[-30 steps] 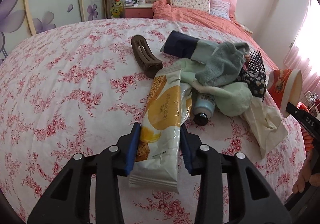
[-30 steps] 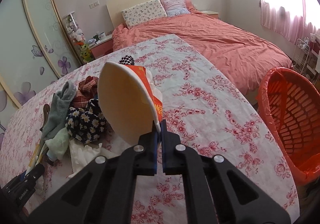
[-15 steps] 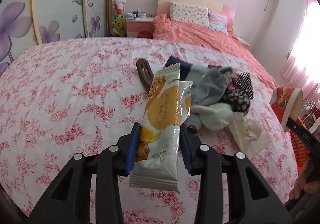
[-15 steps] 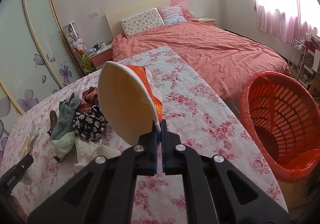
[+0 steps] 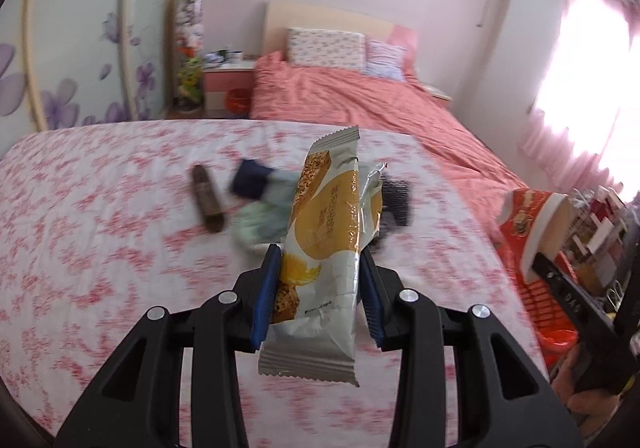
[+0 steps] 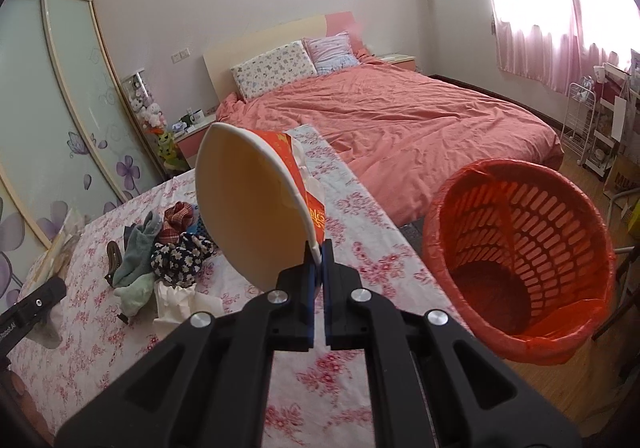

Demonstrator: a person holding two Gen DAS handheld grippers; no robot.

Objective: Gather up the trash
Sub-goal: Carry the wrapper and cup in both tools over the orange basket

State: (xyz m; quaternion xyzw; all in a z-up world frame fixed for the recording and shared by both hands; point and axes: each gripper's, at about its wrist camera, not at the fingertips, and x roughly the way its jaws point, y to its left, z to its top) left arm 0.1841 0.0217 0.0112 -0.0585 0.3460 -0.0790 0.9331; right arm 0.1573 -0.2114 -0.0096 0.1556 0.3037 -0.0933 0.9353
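A snack wrapper point(image 5: 326, 244) is pinched upright btwn the blue pads of the left gripper point(image 5: 318, 290), held above the floral tablecloth point(image 5: 100, 228), w/ its crimped lower end hanging below the fingers. The left view is blurred, so the clothes pile point(image 5: 264, 204) behind the wrapper is seen only as dark and green patches; a brown clip point(image 5: 206, 198) is seen left of that pile. The right gripper point(image 6: 318, 284) is pressed nearly together on the rim of a paper cup point(image 6: 252, 204), tilted on its side w/ the cream inside facing the camera and the red outside turned away. The cup is held over the tablecloth edge, left of the red basket point(image 6: 520, 264), which is lined w/ a red bag and stands on the floor just beside the table. Left of the cup, the clothes pile and crumpled tissue point(image 6: 176, 298) are seen on the cloth. The left gripper is seen at far left, well apart from the basket.
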